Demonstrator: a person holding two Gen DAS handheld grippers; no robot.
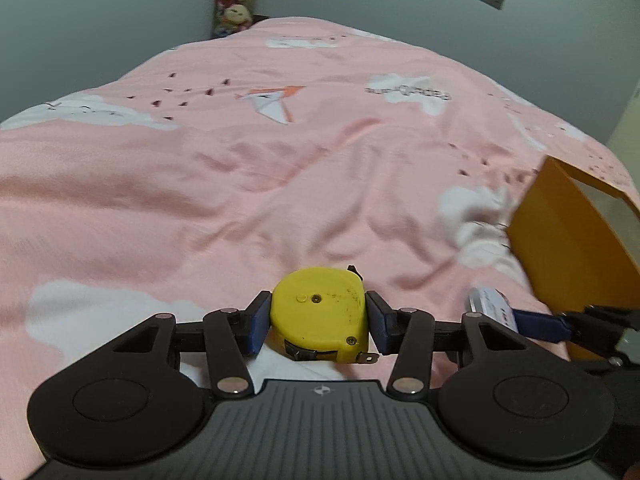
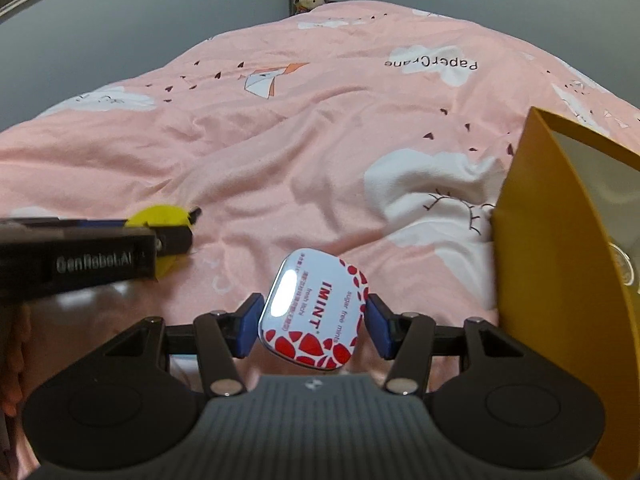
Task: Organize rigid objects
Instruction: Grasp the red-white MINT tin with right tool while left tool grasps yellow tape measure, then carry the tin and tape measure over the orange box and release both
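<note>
pink bedspread (image 1: 280,184), left tool (image 1: 318,322) grips tape measure (image 1: 320,316)

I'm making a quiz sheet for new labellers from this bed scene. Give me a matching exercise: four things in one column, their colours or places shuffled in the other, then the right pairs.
Things:
1. tape measure
2. mint tin
3. box
4. bedspread

Descriptions:
A. pink with white clouds
B. white lid with red shapes, between the right gripper fingers
C. mustard-coloured, standing at the right edge
D. yellow, between the left gripper fingers

Pairs: 1-D, 2-B, 3-C, 4-A
</note>
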